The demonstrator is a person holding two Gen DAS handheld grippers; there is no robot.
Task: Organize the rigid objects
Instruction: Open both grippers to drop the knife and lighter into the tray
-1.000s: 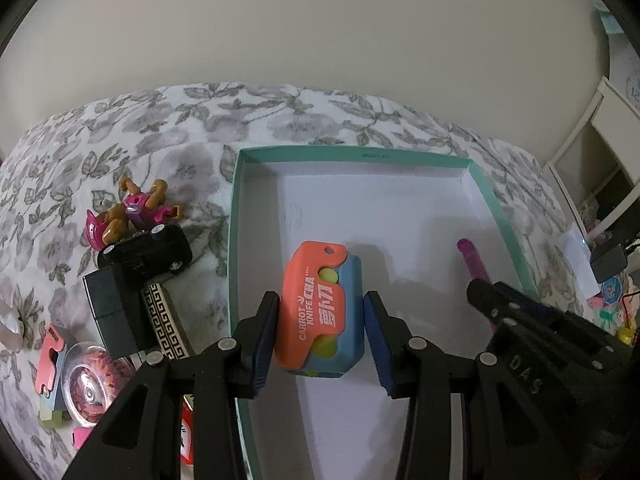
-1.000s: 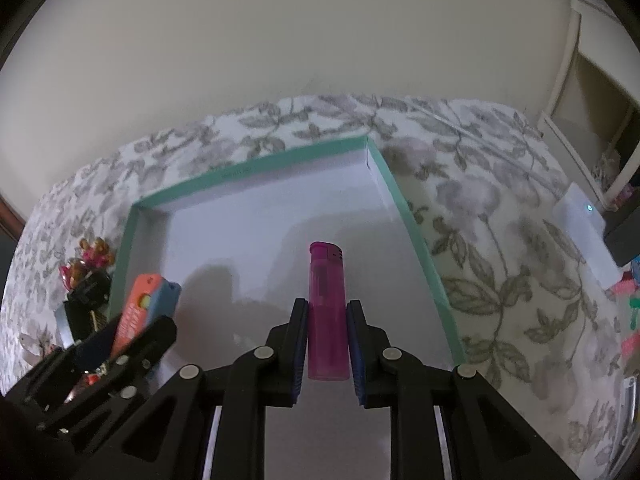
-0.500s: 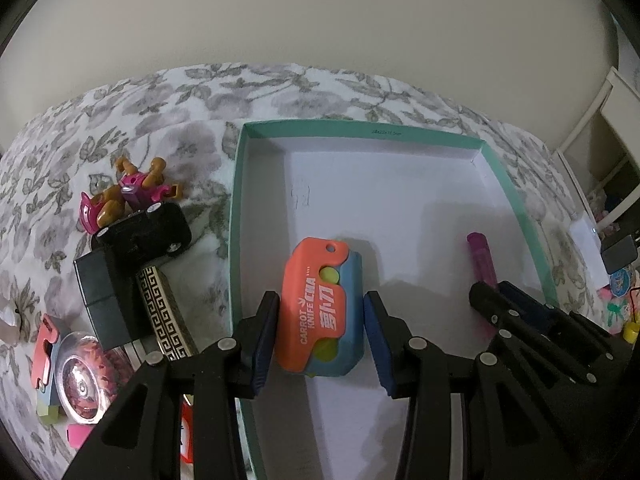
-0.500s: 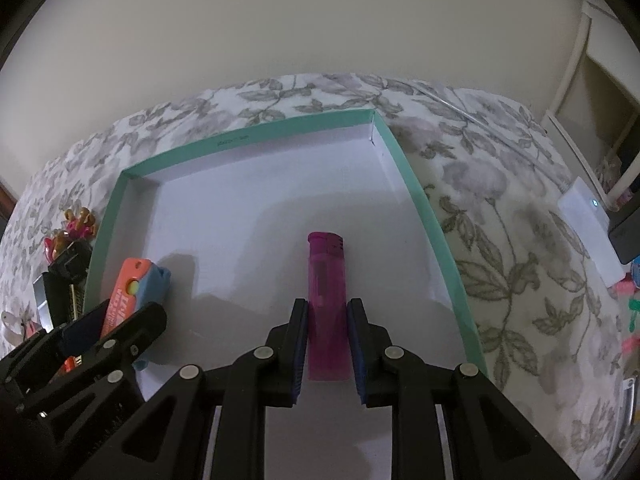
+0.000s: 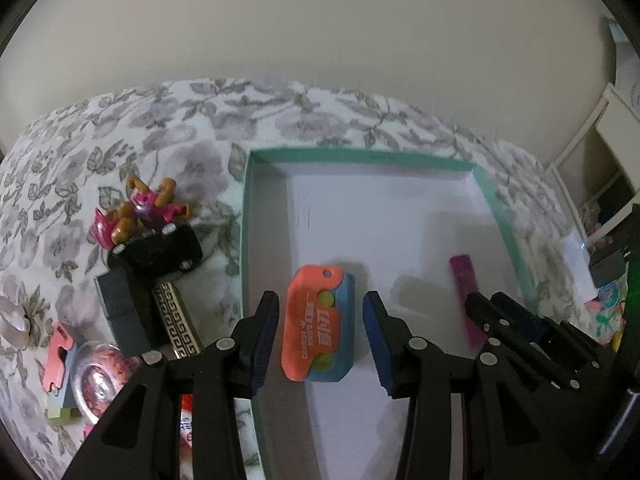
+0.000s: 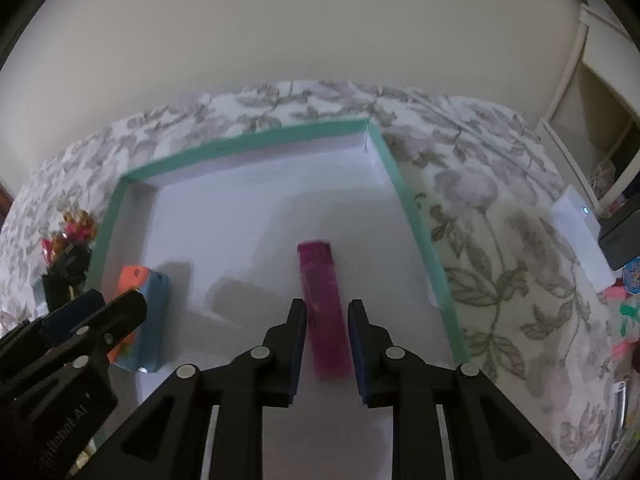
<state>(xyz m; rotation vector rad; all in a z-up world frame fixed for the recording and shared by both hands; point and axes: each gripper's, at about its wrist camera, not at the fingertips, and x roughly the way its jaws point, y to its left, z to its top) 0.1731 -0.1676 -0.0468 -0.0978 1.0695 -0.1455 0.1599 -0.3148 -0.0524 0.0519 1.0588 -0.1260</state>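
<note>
The teal-rimmed box (image 5: 245, 240) is seen holding the carrot knife toy (image 5: 318, 326) at 6 o'clock, loosely straddled by the left gripper (image 5: 318, 338), while the pink lighter (image 6: 324, 308) is barely straddled, pads apart, by the right gripper (image 6: 326, 344).

A teal-rimmed box (image 5: 362, 157) with a white floor is shown on a white cloth (image 5: 160, 128) printed with grey flowers; within are seen an orange-and-blue toy knife (image 5: 318, 326) with lime dots and a magenta lighter (image 6: 324, 308); outside lie a black toy car (image 5: 160, 250) and a Greek-key-patterned box (image 5: 178, 326)
</note>
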